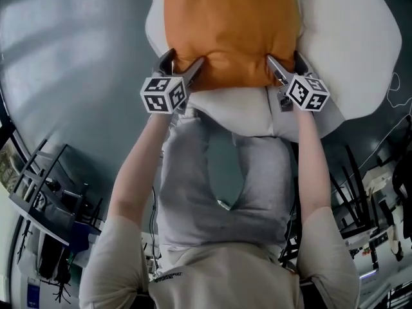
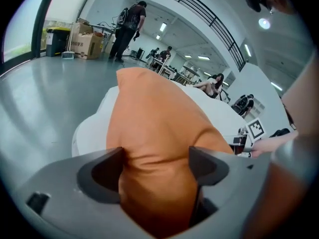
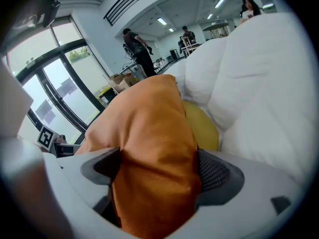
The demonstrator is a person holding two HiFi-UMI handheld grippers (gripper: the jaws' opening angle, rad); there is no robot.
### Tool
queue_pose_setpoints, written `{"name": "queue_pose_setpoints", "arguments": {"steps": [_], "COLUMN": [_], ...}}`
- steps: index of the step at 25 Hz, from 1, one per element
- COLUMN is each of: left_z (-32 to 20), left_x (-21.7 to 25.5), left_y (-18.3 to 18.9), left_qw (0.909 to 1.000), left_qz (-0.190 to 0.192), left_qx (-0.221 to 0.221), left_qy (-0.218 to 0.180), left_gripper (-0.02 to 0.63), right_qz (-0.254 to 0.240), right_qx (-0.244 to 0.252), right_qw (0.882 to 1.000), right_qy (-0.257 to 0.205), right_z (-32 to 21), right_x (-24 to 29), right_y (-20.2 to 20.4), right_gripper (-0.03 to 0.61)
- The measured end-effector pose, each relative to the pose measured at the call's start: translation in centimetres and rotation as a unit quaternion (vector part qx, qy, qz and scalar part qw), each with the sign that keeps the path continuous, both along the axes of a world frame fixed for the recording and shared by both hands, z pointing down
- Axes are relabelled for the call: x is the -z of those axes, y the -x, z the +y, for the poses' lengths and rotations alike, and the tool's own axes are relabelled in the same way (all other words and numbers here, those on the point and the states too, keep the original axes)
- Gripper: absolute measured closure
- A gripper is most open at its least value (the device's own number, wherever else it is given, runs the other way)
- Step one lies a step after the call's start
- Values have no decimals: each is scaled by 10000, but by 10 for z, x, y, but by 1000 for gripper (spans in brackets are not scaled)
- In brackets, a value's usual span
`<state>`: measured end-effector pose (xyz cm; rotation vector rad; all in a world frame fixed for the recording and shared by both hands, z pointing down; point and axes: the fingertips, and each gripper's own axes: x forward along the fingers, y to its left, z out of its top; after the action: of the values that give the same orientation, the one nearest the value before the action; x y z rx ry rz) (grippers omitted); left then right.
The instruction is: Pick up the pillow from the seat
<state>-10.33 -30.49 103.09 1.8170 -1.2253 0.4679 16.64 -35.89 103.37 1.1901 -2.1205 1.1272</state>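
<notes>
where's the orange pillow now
Head view: the pillow lies top centre on the white seat, its near corners between the jaws of the left gripper and the right gripper.

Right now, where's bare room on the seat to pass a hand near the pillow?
Free: white seat right of the orange pillow; the seat's front strip between left gripper and right gripper; grey floor left. Crowded: the pillow's near corners, inside both jaws; a yellow thing beside its right side.

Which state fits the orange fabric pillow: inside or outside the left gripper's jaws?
Inside. In the left gripper view the orange fabric pillow fills the gap between the spread jaws of the left gripper.
</notes>
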Motion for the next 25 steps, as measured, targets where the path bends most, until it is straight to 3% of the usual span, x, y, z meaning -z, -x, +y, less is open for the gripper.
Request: {"name": "queue_pose_setpoints", "arguments": {"steps": [4, 6, 9, 12, 13, 16, 25], "left_z": [-4, -5, -8, -11, -12, -16, -12], "left_x": [-7, -6, -2, 10, 16, 42, 175], "left_y": [-4, -8, -16, -21, -21, -14, -15], "left_qw": [9993, 9986, 9974, 9976, 9979, 9989, 9966], "left_qz": [218, 337, 413, 268, 193, 8, -116], "left_qx": [-226, -319, -466, -547, -555, -465, -628], "left_qy": [184, 243, 355, 327, 255, -25, -526], "left_gripper": [216, 253, 335, 412, 439, 506, 531], "right_qz": [-269, -297, 145, 420, 440, 554, 913], "right_qx": [267, 510, 915, 986, 963, 933, 892], "right_qw": [9987, 9978, 9956, 9925, 9916, 9870, 9746], "right_qy": [353, 300, -158, -594, -739, -1186, -1841], "right_z": [-1, 0, 2, 1, 1, -1, 12], "right_x": [-12, -9, 1, 19, 27, 60, 197], "right_y": [9, 16, 26, 31, 33, 42, 42], "right_gripper": [113, 206, 374, 505, 523, 543, 543]}}
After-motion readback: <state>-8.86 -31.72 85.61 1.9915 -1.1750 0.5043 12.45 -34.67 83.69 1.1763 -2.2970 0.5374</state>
